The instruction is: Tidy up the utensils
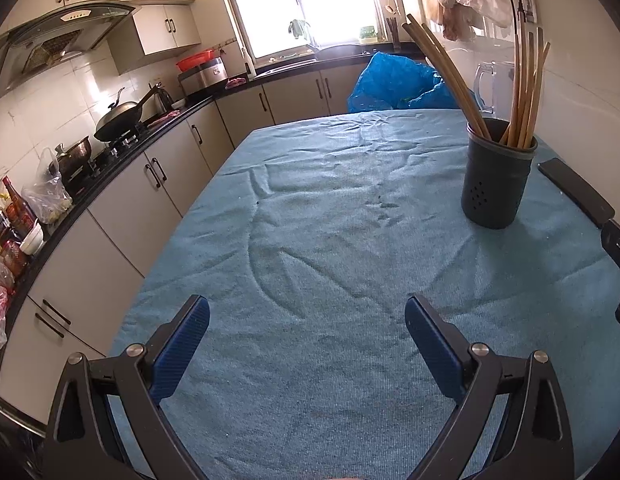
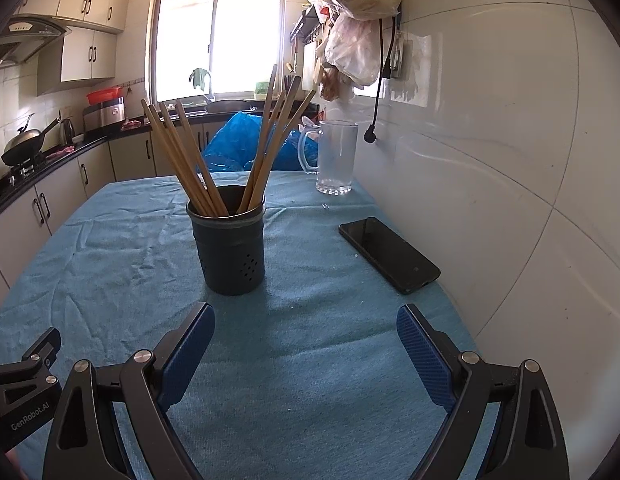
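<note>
A dark utensil holder (image 2: 230, 248) stands upright on the blue tablecloth (image 2: 310, 360), with several wooden chopsticks (image 2: 182, 156) leaning out of it to both sides. It also shows in the left wrist view (image 1: 496, 176) at the far right, with its chopsticks (image 1: 526, 92). My right gripper (image 2: 306, 320) is open and empty, just in front of the holder. My left gripper (image 1: 307, 312) is open and empty over bare cloth, left of the holder. Part of the left gripper (image 2: 26, 368) shows at the lower left of the right wrist view.
A black phone (image 2: 388, 254) lies right of the holder near the white tiled wall (image 2: 510, 160). A clear glass mug (image 2: 336, 156) stands at the back right. A blue plastic bag (image 1: 394, 84) sits behind the table. Kitchen counter and cabinets (image 1: 122, 200) run along the left.
</note>
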`<state>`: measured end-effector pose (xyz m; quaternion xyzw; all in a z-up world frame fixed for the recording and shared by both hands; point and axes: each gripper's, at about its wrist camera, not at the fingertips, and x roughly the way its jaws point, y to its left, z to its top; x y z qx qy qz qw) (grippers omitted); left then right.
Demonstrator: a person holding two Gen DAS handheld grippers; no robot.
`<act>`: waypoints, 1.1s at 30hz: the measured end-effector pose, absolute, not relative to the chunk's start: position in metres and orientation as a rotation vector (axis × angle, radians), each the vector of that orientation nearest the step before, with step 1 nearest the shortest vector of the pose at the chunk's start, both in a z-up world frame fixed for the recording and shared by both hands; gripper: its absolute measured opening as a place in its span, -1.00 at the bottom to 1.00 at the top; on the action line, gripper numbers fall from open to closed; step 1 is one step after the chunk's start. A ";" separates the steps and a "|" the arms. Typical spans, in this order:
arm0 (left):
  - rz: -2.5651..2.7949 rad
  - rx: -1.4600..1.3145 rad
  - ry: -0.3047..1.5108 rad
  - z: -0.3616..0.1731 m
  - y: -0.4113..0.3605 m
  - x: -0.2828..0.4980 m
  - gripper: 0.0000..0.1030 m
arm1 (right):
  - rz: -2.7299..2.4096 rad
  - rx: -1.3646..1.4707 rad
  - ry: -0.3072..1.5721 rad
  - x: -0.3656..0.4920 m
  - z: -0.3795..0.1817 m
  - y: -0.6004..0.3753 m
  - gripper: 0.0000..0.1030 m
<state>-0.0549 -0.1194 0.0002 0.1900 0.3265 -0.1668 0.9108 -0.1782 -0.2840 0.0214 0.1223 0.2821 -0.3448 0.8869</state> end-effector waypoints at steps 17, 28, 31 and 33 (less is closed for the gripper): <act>-0.345 0.382 0.673 0.000 -0.116 -0.058 0.90 | -0.710 0.240 0.602 -0.175 0.020 -0.275 0.84; -0.339 0.383 0.678 -0.001 -0.116 -0.057 0.90 | -0.710 0.243 0.610 -0.174 0.017 -0.275 0.84; -0.341 0.383 0.679 -0.002 -0.116 -0.057 0.90 | -0.710 0.245 0.613 -0.174 0.017 -0.275 0.84; -0.340 0.384 0.679 -0.002 -0.117 -0.058 0.90 | -0.709 0.246 0.614 -0.174 0.016 -0.276 0.84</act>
